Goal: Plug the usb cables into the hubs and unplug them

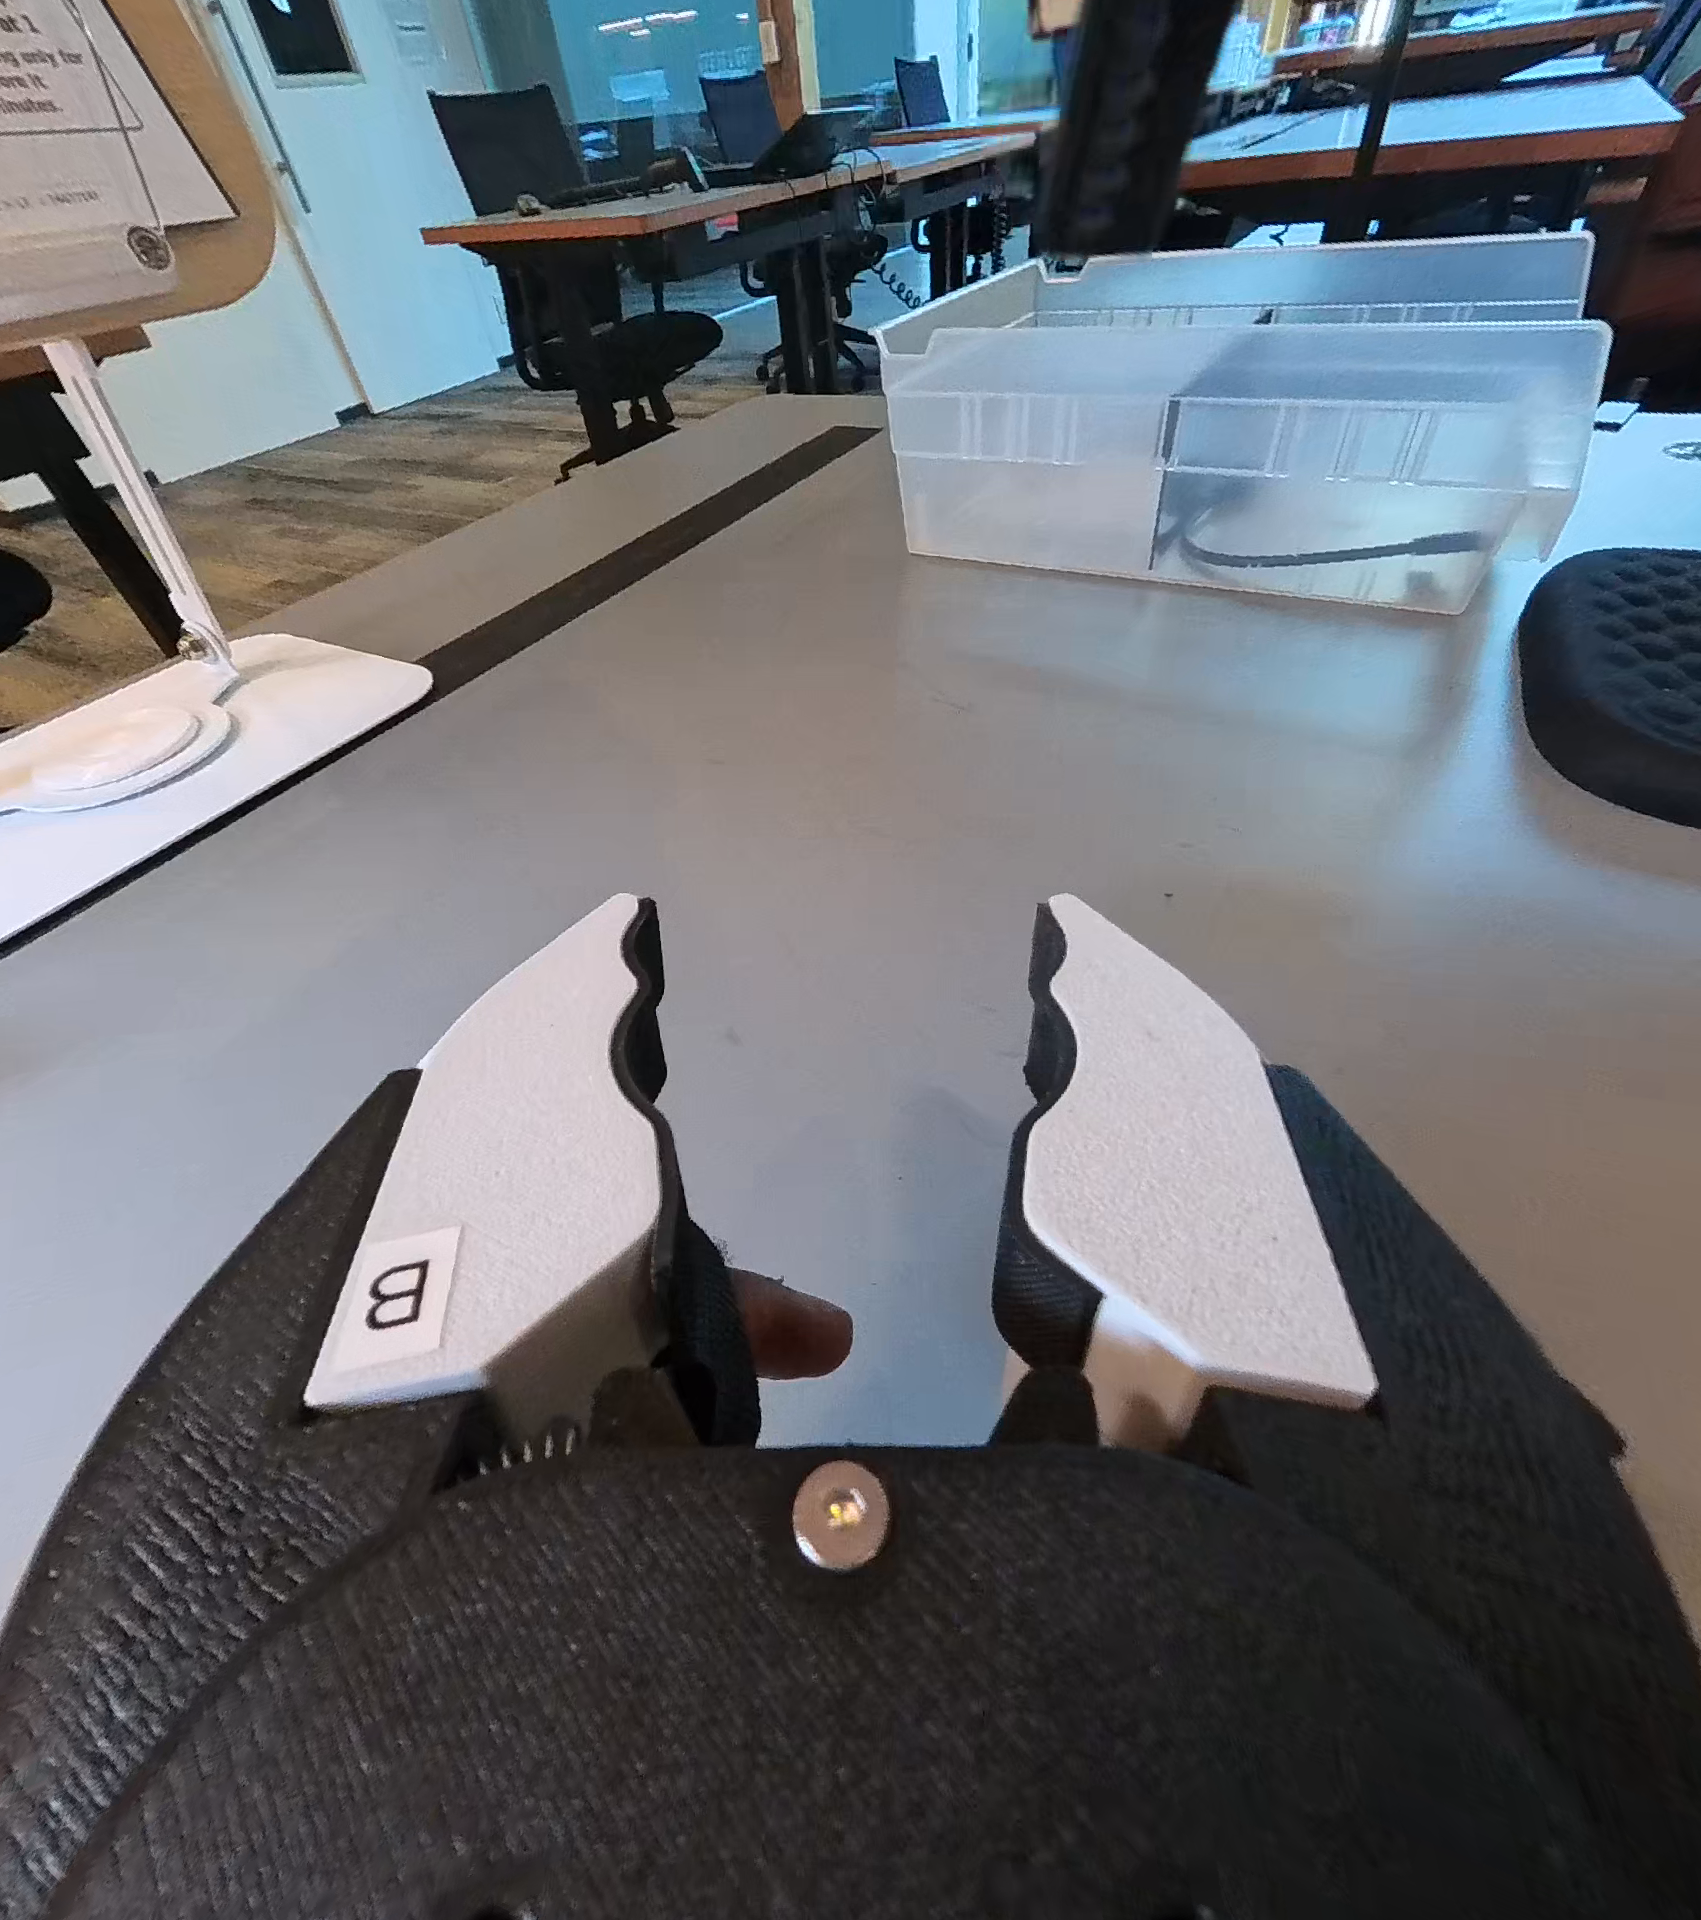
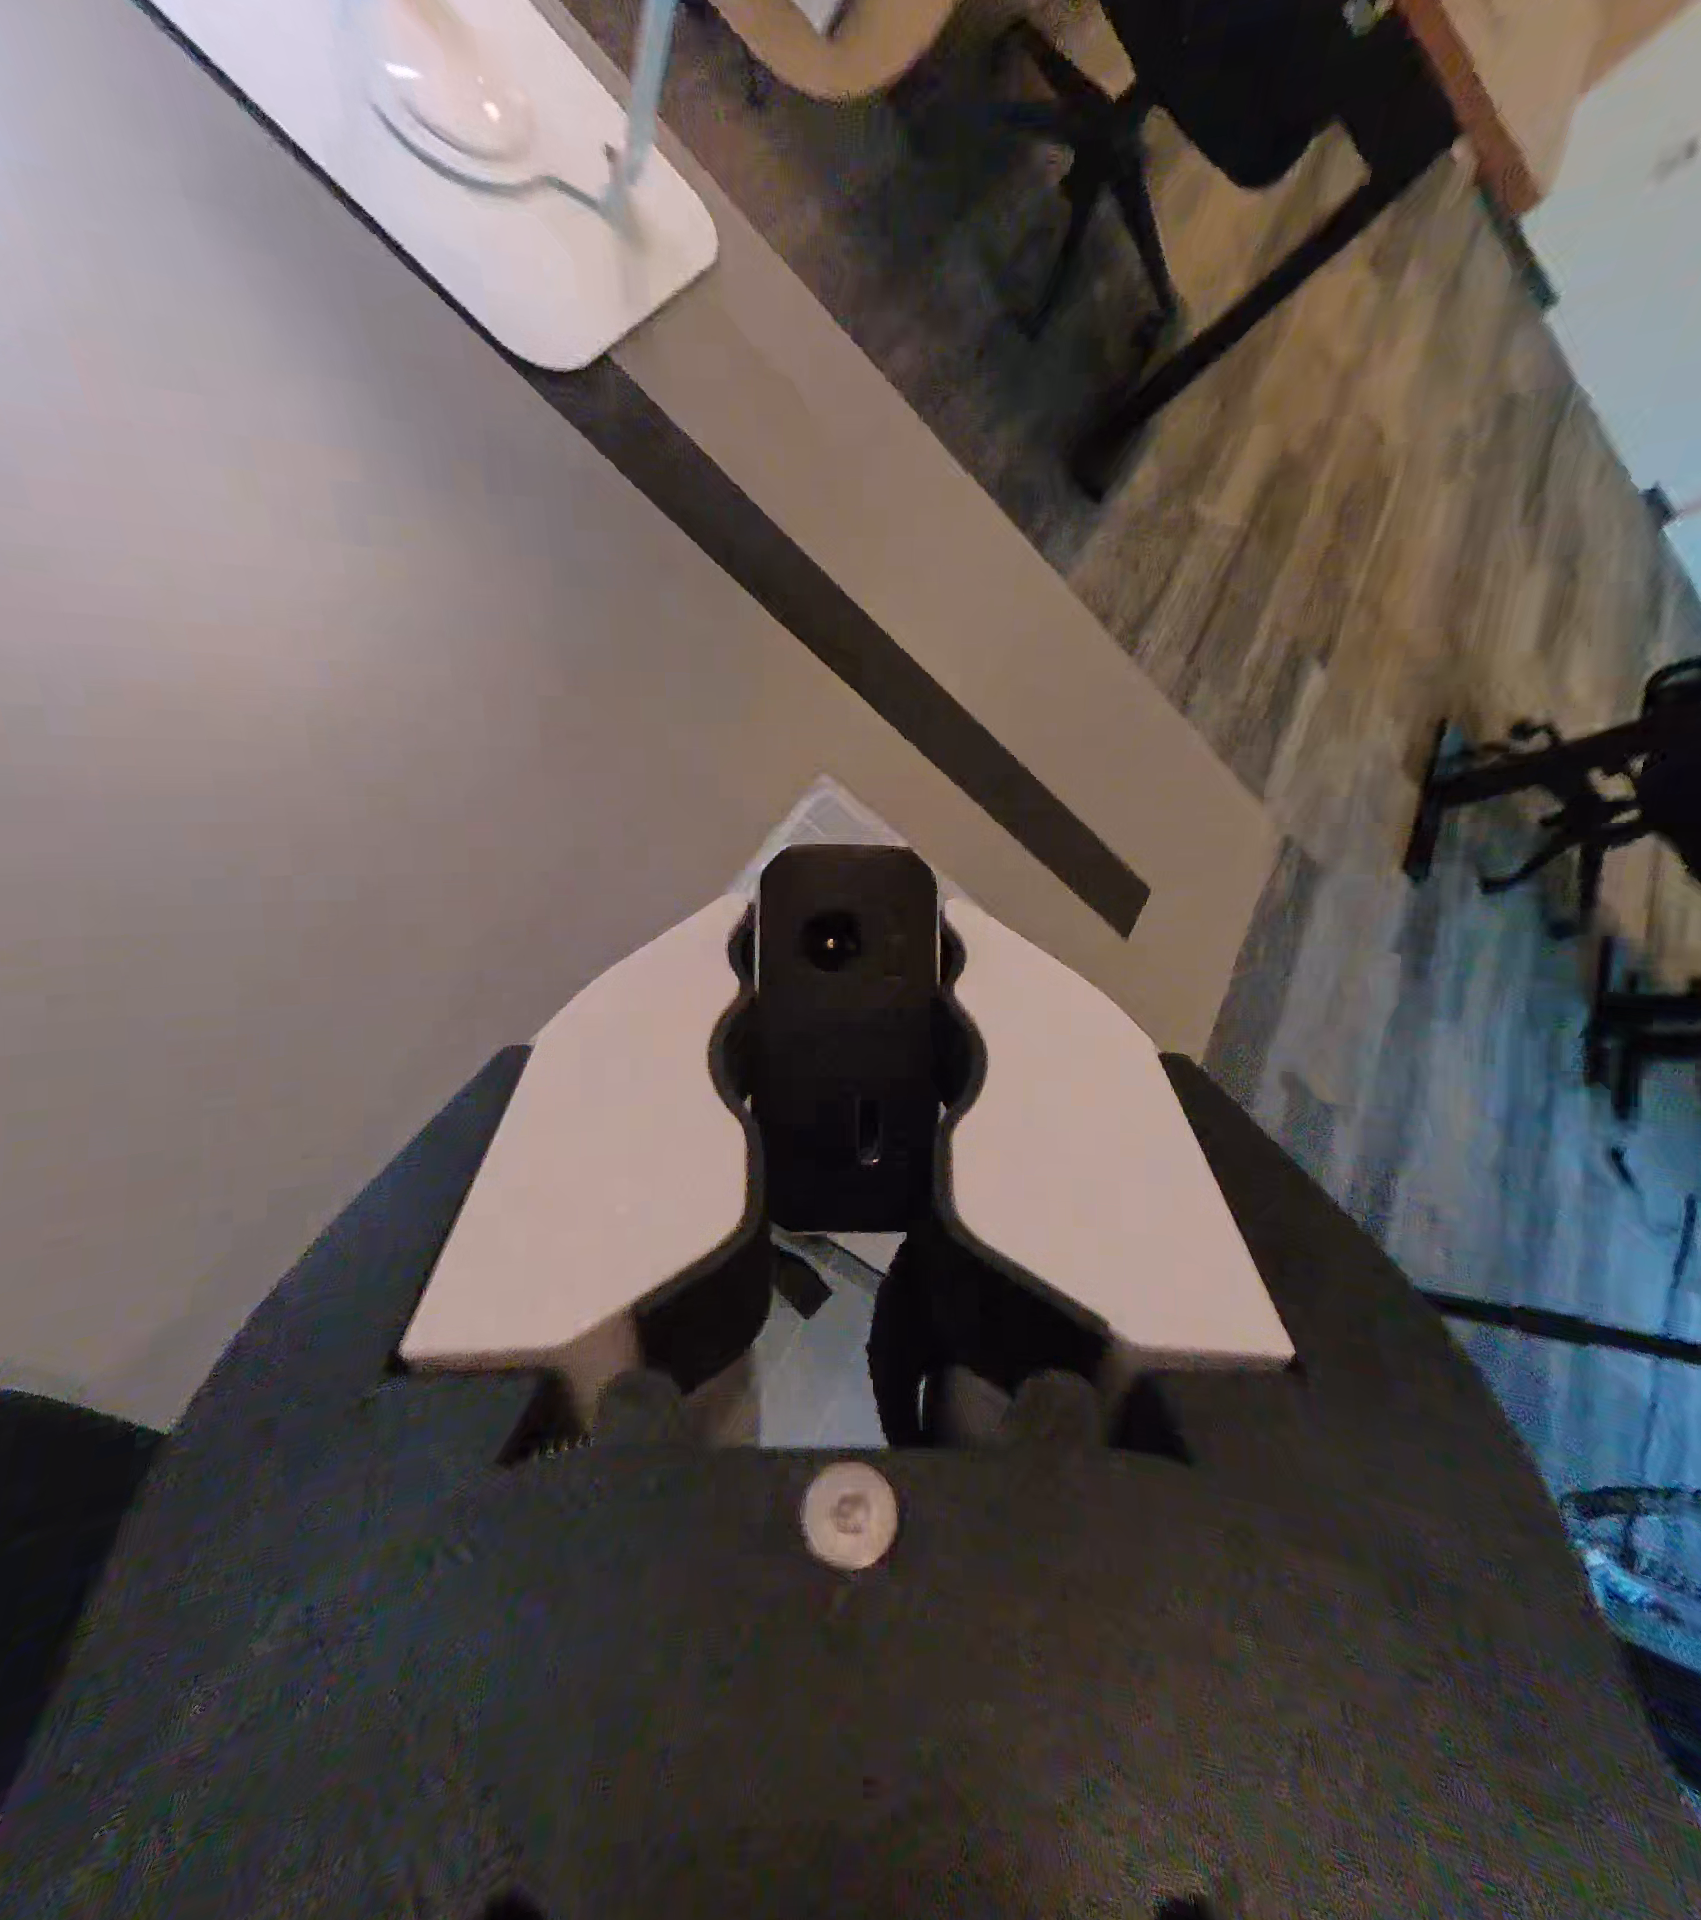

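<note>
My left gripper (image 1: pixel 846 925) is open and empty, held low over the grey table (image 1: pixel 929 748). A fingertip shows between its fingers near the hinge. My right gripper (image 2: pixel 846 894) is shut on a black hub (image 2: pixel 846 1049), a small oblong block with a round socket and a slot on the face towards me. It holds the hub high above the table (image 2: pixel 202 623), tilted, looking down at the table's edge. A black cable (image 1: pixel 1345 551) lies inside a clear plastic bin (image 1: pixel 1033 457) at the far side of the table. A grey boxy shape (image 1: pixel 1272 436) shows dimly through the bin wall.
A second clear bin (image 1: pixel 1345 281) stands behind the first. A white stand base (image 1: pixel 129 748) sits at the left edge, also in the right wrist view (image 2: pixel 534 208). A black mesh pad (image 1: pixel 1677 686) lies at the right. A dark blurred object (image 1: pixel 1116 125) hangs in at the top.
</note>
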